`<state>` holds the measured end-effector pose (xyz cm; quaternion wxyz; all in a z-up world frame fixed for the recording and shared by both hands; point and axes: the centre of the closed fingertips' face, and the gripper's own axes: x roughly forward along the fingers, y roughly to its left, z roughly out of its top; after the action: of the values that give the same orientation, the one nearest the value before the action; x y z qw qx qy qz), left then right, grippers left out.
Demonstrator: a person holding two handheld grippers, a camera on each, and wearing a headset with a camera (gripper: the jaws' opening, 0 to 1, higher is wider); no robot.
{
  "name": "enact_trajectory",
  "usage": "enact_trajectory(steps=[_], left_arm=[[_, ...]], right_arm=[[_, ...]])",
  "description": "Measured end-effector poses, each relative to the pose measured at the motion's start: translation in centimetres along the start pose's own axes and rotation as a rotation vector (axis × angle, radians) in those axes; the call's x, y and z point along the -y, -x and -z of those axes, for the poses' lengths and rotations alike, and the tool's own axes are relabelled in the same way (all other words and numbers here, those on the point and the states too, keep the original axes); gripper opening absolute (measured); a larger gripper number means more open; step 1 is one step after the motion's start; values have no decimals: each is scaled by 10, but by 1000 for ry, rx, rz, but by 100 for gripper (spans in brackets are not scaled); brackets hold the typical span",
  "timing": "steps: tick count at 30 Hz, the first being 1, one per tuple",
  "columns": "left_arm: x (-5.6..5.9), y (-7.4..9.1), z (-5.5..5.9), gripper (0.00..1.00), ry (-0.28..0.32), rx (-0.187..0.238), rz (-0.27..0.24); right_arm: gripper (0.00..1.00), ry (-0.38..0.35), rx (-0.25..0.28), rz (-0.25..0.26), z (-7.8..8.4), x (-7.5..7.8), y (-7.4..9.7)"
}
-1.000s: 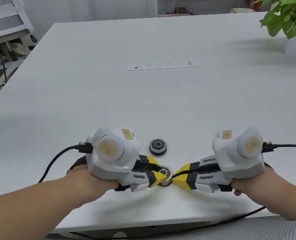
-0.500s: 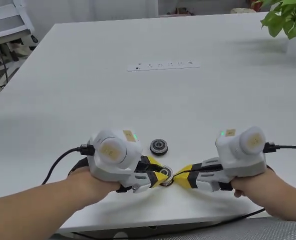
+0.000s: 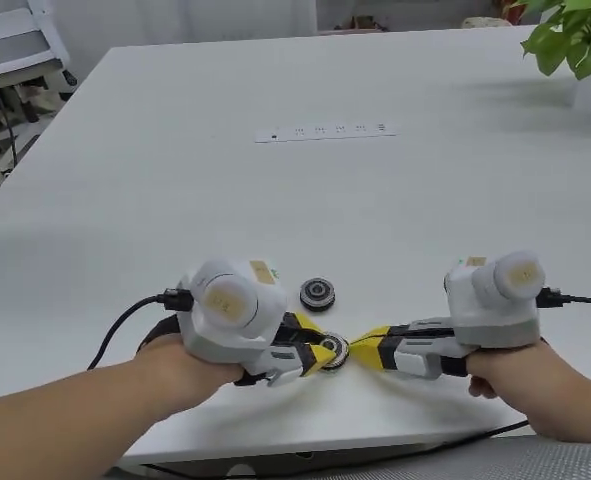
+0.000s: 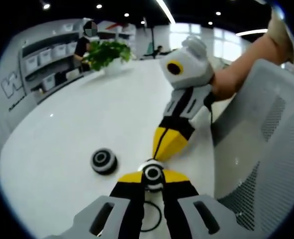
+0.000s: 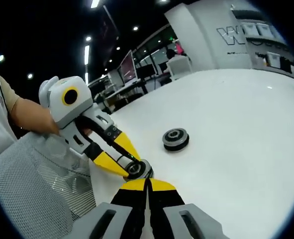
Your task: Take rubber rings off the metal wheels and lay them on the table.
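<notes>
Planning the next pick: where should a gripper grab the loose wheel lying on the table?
Probably across the outer rim of the loose wheel, coming straight down from above: it lies flat, hub up, with bare table around it, so jaws can straddle it.

Bright, even light from ceiling strips (image 4: 164, 9); soft shadows on the tabletop (image 3: 175, 200); gripper views warp toward their edges.

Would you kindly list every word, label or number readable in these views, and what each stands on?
"W": large letter on the wall by the shelves, left gripper view; the rest is cut off.
"W": start of wall lettering, right gripper view; the rest is blurred.
Stickers on the left gripper and right gripper: too small to read.
Power strip markings: too small to read.
</notes>
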<state>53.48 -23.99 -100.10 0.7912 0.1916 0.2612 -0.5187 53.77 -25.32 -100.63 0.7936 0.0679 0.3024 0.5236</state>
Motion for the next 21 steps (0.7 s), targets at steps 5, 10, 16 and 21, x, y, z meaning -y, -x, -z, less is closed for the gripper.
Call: enact_trajectory(steps=[5, 10, 16, 21], left_arm=[[1, 0, 1, 13, -2, 0, -1], [1, -1, 1, 13, -1, -2, -6], [1, -1, 1, 13, -4, -4, -12], [1, -1, 1, 13, -9, -7, -17]], right_arm=[[0, 3, 2, -7, 1, -3, 0], [0, -15, 11, -9, 0, -4, 1], [0, -28, 14, -16, -1, -6, 0], [0, -31, 16, -20, -1, -7, 0]])
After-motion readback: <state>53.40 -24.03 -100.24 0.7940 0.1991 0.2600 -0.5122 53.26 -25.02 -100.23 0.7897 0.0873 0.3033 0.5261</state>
